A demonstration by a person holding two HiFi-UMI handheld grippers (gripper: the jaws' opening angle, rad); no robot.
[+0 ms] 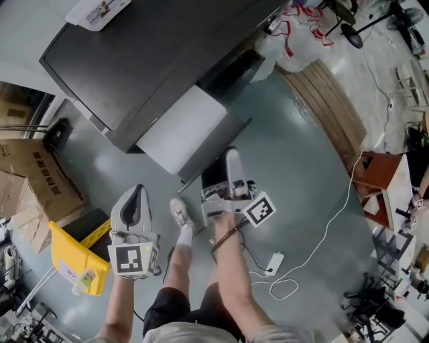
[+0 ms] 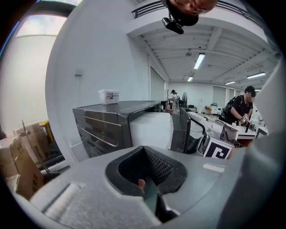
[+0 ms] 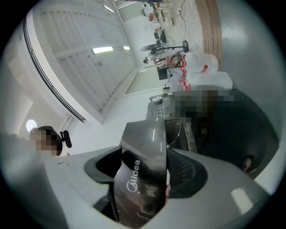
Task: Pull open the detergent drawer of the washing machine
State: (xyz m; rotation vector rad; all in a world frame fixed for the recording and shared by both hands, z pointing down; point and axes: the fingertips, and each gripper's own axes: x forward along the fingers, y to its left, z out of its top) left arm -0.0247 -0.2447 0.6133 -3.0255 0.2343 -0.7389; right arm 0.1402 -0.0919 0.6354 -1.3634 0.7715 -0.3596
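Note:
The dark grey washing machine stands at upper left in the head view. Its detergent drawer is pulled well out, showing a white body and a dark front panel. My right gripper is shut on that panel. In the right gripper view the glossy panel with a brand logo sits clamped between the black pads. My left gripper hangs apart, lower left of the drawer, shut with nothing in it. The left gripper view shows the machine and the drawer ahead.
A white box lies on the machine's top. Cardboard boxes and a yellow plastic object are at the left. A power strip with cable lies on the floor. A wooden platform is at the right. A person stands far off.

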